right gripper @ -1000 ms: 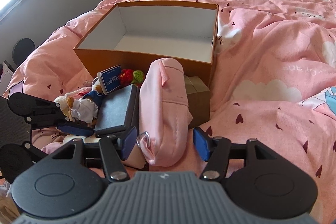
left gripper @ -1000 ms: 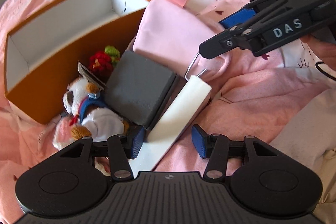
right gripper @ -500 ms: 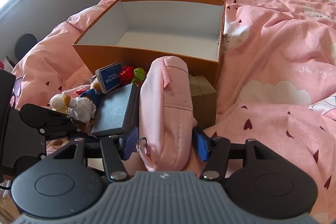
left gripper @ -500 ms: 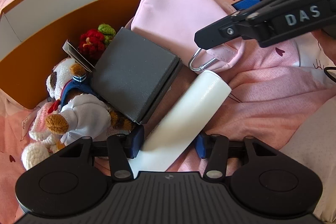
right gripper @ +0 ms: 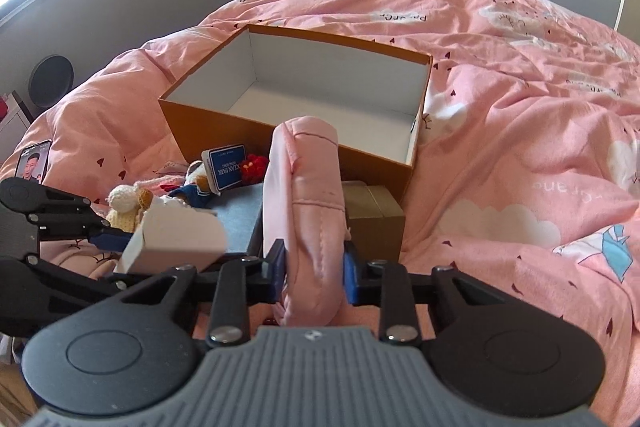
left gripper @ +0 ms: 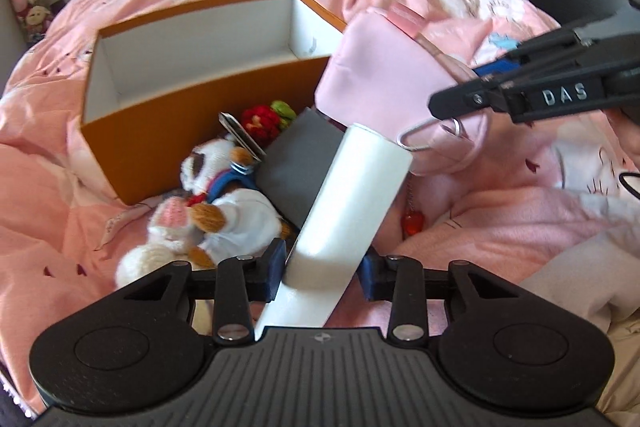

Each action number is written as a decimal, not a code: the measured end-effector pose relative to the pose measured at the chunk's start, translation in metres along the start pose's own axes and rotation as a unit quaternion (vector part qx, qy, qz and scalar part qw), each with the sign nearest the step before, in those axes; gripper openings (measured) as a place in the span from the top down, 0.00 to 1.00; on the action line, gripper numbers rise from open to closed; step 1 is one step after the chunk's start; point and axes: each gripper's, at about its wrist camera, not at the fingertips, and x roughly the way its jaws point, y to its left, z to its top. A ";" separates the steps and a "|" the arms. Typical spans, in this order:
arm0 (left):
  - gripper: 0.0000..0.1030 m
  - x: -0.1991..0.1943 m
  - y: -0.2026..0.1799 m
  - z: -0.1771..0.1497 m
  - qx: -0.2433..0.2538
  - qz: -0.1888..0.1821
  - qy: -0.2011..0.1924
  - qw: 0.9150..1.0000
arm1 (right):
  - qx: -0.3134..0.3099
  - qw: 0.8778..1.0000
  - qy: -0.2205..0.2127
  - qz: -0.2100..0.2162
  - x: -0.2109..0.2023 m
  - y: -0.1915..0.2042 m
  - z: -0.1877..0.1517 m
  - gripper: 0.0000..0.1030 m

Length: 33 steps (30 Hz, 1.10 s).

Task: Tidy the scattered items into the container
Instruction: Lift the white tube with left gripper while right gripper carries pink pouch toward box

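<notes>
An open orange box (left gripper: 192, 107) with a white inside (right gripper: 320, 75) stands on the pink bed. In front of it lies a heap of items. My left gripper (left gripper: 322, 267) has its jaws closing, and the pads press on a long white box (left gripper: 352, 195) that tilts up off the heap. That white box (right gripper: 180, 239) also shows in the right wrist view. My right gripper (right gripper: 313, 269) is closing too, its pads squeezing a pink pouch (right gripper: 308, 187). The pouch (left gripper: 384, 79) carries a metal clip (left gripper: 424, 135).
A plush dog (left gripper: 216, 211), a grey case (left gripper: 304, 155), a red and green knitted toy (left gripper: 264, 117) and a blue card (right gripper: 226, 167) lie against the orange box. A small brown box (right gripper: 374, 215) sits right of the pouch. A phone (right gripper: 34, 163) lies far left.
Both grippers have closed, the left on the white box and the right on the pink pouch. The white box's far end has risen off the bed; both views have lifted.
</notes>
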 end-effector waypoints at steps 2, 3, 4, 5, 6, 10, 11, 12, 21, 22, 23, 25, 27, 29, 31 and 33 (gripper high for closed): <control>0.62 -0.003 0.003 0.006 -0.009 0.007 -0.011 1.000 | -0.006 1.000 -0.008 -0.003 -0.005 0.002 0.003 0.71; 0.63 -0.006 0.005 0.007 -0.016 0.010 -0.016 1.000 | -0.008 1.000 -0.011 -0.004 -0.008 0.003 0.004 0.71; 0.64 -0.009 0.007 0.008 -0.022 0.012 -0.022 0.999 | -0.008 1.000 -0.016 -0.005 -0.011 0.003 0.005 0.71; 0.65 -0.012 0.010 0.010 -0.028 0.012 -0.028 0.999 | -0.009 1.000 -0.019 -0.006 -0.013 0.003 0.006 0.71; 0.65 -0.021 0.005 0.010 -0.036 0.011 -0.036 0.999 | -0.009 1.000 -0.024 -0.006 -0.015 0.003 0.008 0.71; 0.67 -0.033 0.014 0.023 -0.061 0.003 -0.069 0.996 | -0.016 0.999 -0.044 -0.010 -0.024 0.005 0.016 0.72; 0.67 -0.036 0.016 0.026 -0.068 0.000 -0.076 0.995 | -0.019 0.999 -0.048 -0.011 -0.024 0.006 0.019 0.72; 0.67 -0.039 0.019 0.028 -0.076 -0.005 -0.084 0.994 | -0.022 0.998 -0.052 -0.012 -0.025 0.006 0.022 0.72; 0.67 -0.045 0.043 0.063 -0.129 -0.042 -0.131 0.982 | -0.027 0.995 -0.094 -0.016 -0.029 0.005 0.048 0.72; 0.67 -0.044 0.046 0.067 -0.132 -0.042 -0.135 0.981 | -0.026 0.994 -0.101 -0.016 -0.029 0.004 0.051 0.72; 0.67 -0.044 0.049 0.072 -0.135 -0.043 -0.141 0.980 | -0.025 0.994 -0.106 -0.015 -0.030 0.003 0.055 0.72; 0.67 -0.043 0.054 0.083 -0.141 -0.047 -0.152 0.977 | -0.022 0.993 -0.117 -0.015 -0.029 0.000 0.062 0.72; 0.67 -0.041 0.059 0.093 -0.146 -0.052 -0.160 0.975 | -0.019 0.992 -0.126 -0.015 -0.028 -0.002 0.070 0.72; 0.67 -0.038 0.063 0.103 -0.149 -0.052 -0.166 0.973 | -0.015 0.990 -0.136 -0.016 -0.027 -0.005 0.077 0.72; 0.67 -0.034 0.067 0.113 -0.152 -0.047 -0.173 0.972 | -0.011 0.989 -0.147 -0.019 -0.025 -0.008 0.085 0.72; 0.67 -0.030 0.071 0.124 -0.161 -0.047 -0.180 0.969 | -0.007 0.988 -0.154 -0.024 -0.020 -0.010 0.091 0.72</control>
